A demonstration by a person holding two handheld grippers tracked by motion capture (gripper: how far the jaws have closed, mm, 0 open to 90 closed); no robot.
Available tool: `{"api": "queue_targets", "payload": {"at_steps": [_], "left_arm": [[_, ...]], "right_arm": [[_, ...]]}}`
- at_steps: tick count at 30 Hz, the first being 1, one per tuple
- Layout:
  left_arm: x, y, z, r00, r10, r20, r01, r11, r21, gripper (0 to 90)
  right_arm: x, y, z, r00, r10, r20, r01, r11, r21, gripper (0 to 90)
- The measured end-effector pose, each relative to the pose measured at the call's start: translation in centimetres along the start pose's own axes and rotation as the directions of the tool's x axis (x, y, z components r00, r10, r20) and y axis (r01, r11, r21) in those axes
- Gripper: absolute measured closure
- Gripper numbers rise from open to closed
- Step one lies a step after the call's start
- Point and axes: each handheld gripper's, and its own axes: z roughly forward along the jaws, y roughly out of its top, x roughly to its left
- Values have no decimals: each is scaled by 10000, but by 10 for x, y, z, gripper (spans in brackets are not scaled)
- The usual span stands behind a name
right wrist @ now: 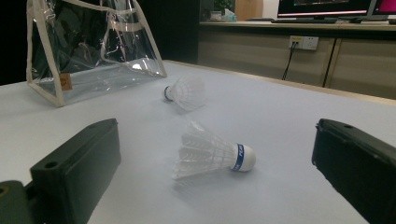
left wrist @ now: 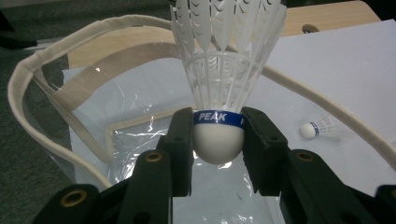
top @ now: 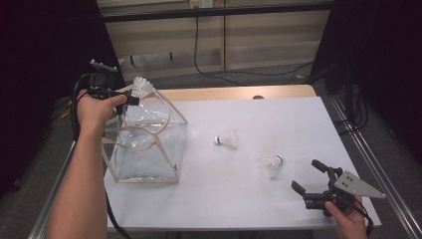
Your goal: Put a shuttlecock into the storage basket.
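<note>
White tabletop (top: 249, 199) under dim light, wooden edge at the far side, dark curtains left and right, cables trailing over the floor beyond. Left gripper (left wrist: 218, 135) raised above the near-left part of the table, jaws narrowed and clamped on the round white cork of a shuttlecock (left wrist: 223, 70), pads pressing either side just below the blue band marked PEAK. Cork toward the gripper, feather skirt flaring away from it; long axis running straight out along the jaws, and in the high view angled up and toward the far side of the table. Directly beneath and behind it, the open mouth of a clear plastic bag (top: 149, 149) with cream fabric trim and handles, standing at the left of the table. Right gripper (top: 314, 175) held low over the near-right corner, jaws spread wide, nothing between the pads, nothing touched. Just ahead of those jaws, a second shuttlecock (right wrist: 210, 154) lying on its side on the table, cork pointing to the right in the right gripper view, skirt to the left, long axis roughly level with the surface. Farther off, between that one and the bag, a third shuttlecock (right wrist: 184, 93) also on its side, cork toward the bag, apart from both.
</note>
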Motion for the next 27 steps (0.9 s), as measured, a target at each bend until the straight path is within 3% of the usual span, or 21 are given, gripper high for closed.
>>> {"api": "queue_targets", "payload": {"at_steps": [4, 11, 27], "left_arm": [[2, -2, 3, 9997, 47, -248, -51, 9999, -150, 651], [-2, -2, 8, 9996, 179, -219, -179, 9998, -26, 569], [-14, -3, 0, 9965, 402, 732, -395, 9992, -101, 453]], "right_arm": [[0, 0, 0, 10000, -1, -6, 1, 10000, 14, 11], [0, 0, 0, 10000, -10, -3, 10, 10000, 22, 11], [0, 0, -1, 10000, -15, 5, 15, 10000, 42, 11]]}}
